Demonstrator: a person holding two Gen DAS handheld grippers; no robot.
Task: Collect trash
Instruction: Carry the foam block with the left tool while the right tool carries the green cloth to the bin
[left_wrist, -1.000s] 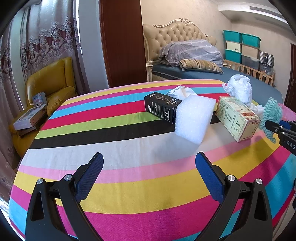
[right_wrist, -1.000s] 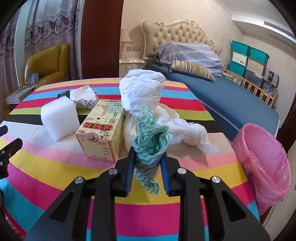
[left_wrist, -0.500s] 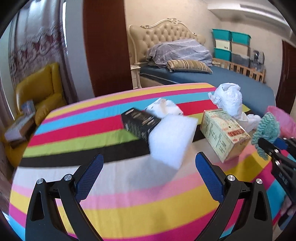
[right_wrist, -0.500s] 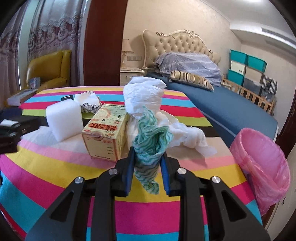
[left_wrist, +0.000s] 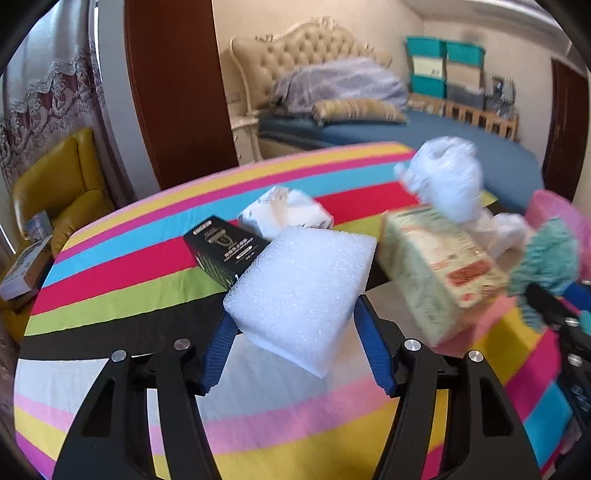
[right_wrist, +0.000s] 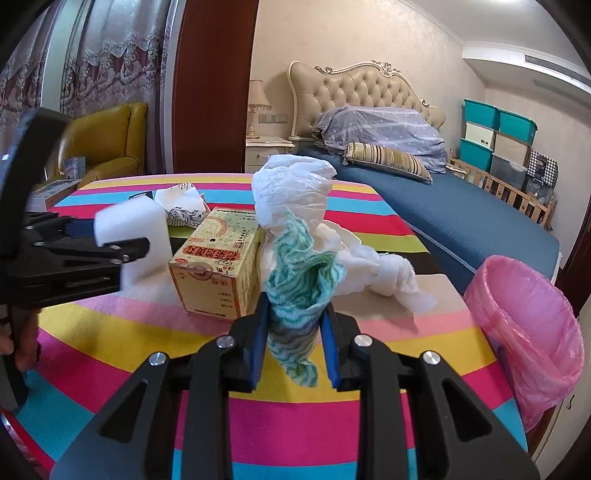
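Observation:
My left gripper (left_wrist: 295, 332) has its blue jaws against both sides of a white foam block (left_wrist: 301, 291) on the striped table (left_wrist: 110, 306); it also shows in the right wrist view (right_wrist: 129, 225). My right gripper (right_wrist: 295, 325) is shut on a green-and-white cloth (right_wrist: 299, 280), held above the table; the cloth also shows in the left wrist view (left_wrist: 546, 258). A yellow carton (right_wrist: 218, 262), a black box (left_wrist: 225, 251), crumpled white plastic bags (right_wrist: 295, 192) and a printed wrapper (right_wrist: 181, 203) lie on the table.
A bin lined with a pink bag (right_wrist: 528, 332) stands at the table's right edge. A bed (right_wrist: 461, 206) lies behind, a yellow armchair (left_wrist: 55, 192) to the left, and stacked storage boxes (right_wrist: 495, 144) at the far right.
My left gripper has moved forward to the foam block and its jaws have closed in on it. My right gripper has kept hold of the cloth and barely moved.

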